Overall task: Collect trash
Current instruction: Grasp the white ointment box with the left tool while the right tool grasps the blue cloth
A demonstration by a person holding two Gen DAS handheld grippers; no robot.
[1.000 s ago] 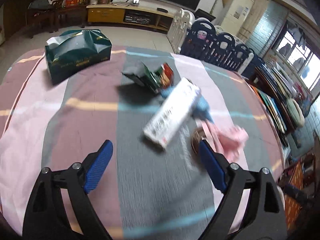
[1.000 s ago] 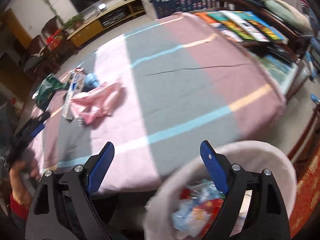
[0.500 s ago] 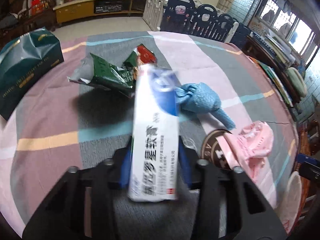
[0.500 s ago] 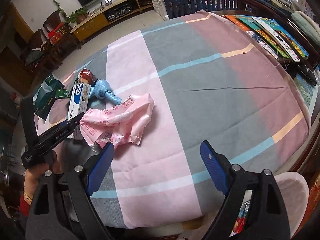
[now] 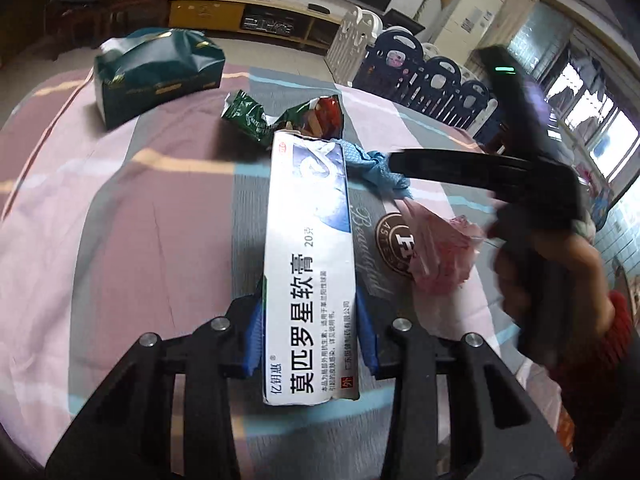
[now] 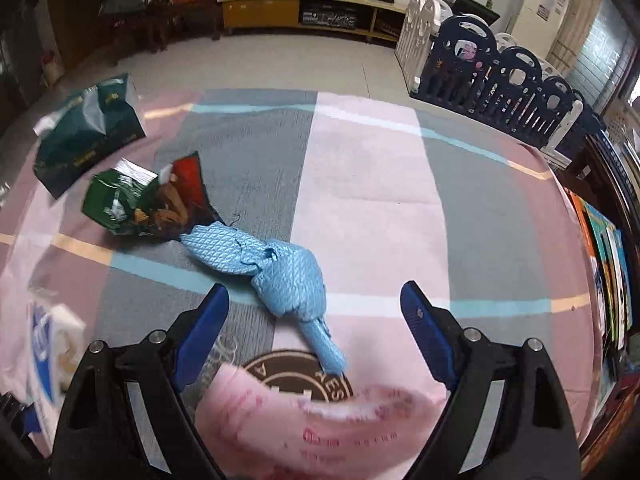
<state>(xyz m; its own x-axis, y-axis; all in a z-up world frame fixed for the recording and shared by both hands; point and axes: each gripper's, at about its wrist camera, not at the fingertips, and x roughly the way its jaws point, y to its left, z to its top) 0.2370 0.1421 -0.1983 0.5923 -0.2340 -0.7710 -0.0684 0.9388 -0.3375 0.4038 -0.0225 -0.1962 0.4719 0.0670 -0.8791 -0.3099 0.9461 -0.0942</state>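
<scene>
Since a second ago: both hands have travelled. From over the bin at the table's edge, the right gripper [image 6: 314,314] has swung in across the table [image 6: 372,184] to the rubbish; the left gripper [image 5: 310,330] has closed on the long carton, its jaws having just been closing.
Table: covered by a cloth in pink, grey and mauve blocks with thin blue and cream lines; a round brown logo shows on it by the pink bag.
Dark green box [image 5: 158,70]: far left part of the table, well apart from the rest, crumpled on top.
Long carton [image 5: 310,264]: white and blue ointment box with printed characters, pinched across its near end by the left gripper's blue pads, its far end pointing away towards the green wrapper. From the right wrist it shows only as a blur at the lower left edge.
Pink bag [image 6: 320,428]: thin printed plastic, lying over the near part of the logo, low between the right gripper's arms and blurred.
Blue cloth [image 6: 276,272]: crumpled quilted wad with a tail reaching the logo, just ahead of the right gripper's tips.
Green wrapper [image 6: 140,200]: torn foil packet with red inside, touching the far end of the blue cloth.
Right gripper: jaws spread wide, nothing between the pads, tilted down over the blue cloth and pink bag.
Hand [image 5: 556,280]: gripping the right gripper's handle, red cuff at the wrist, blurred.
</scene>
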